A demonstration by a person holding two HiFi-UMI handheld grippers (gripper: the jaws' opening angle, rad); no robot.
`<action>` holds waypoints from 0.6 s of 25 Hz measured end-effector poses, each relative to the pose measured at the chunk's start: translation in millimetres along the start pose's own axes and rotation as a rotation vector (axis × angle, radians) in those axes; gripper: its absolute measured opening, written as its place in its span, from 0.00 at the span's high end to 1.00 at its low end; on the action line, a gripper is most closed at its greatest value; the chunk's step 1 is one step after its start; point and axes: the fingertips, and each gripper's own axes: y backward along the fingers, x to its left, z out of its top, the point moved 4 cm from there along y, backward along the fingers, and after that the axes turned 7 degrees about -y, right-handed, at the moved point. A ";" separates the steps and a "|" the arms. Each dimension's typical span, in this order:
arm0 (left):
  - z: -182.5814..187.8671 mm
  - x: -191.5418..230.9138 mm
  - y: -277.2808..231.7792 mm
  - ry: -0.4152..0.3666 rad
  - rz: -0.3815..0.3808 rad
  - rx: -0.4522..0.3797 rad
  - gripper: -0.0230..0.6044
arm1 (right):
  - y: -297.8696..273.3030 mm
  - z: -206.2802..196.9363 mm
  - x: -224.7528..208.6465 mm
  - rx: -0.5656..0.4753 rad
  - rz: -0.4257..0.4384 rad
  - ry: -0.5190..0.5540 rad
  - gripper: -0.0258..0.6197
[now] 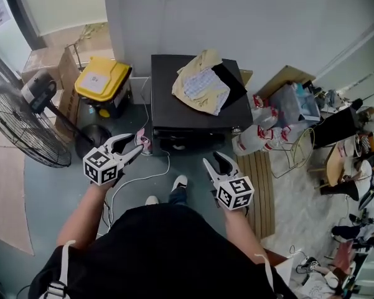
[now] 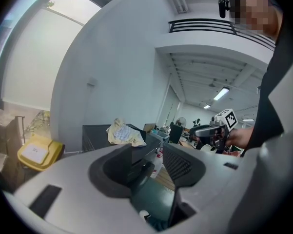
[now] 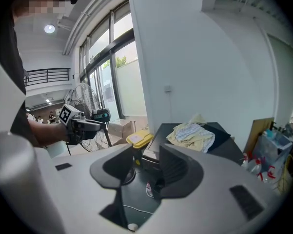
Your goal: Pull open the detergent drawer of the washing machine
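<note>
**Item 1.** Black box-shaped washing machine (image 1: 174,108), against the white wall ahead of both grippers, with a crumpled cream-and-checked cloth (image 1: 202,83) on its lid. I cannot pick out the detergent drawer. I judge it sits in the front face nearest me: light, stiff plastic on slides, best hooked at its front lip and drawn straight back.

**Item 2.** Left gripper (image 1: 135,147): jaws spread wide, nothing held, short of the machine's front left corner.

**Item 3.** Right gripper (image 1: 213,161): jaws likewise spread, empty, short of the front right.

**Clearance.**
- Grey floor (image 1: 50,185) lies between the grippers and the machine.
- A white cable (image 1: 143,178) trails below the left gripper.
- A yellow lidded bin (image 1: 102,80) stands beyond the left gripper, to its left.
- Clear plastic bottles (image 1: 255,139) crowd the space to the right of the right gripper.
</note>
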 end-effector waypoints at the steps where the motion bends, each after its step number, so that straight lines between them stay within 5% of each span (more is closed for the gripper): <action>1: 1.9 0.1 -1.3 -0.003 0.003 0.002 0.64 | -2.1 3.1 -1.9 -0.001 0.008 0.005 0.69; 15: 18.2 18.4 -44.2 0.022 0.075 -0.009 0.64 | -38.4 36.1 -63.5 0.012 0.061 0.035 0.69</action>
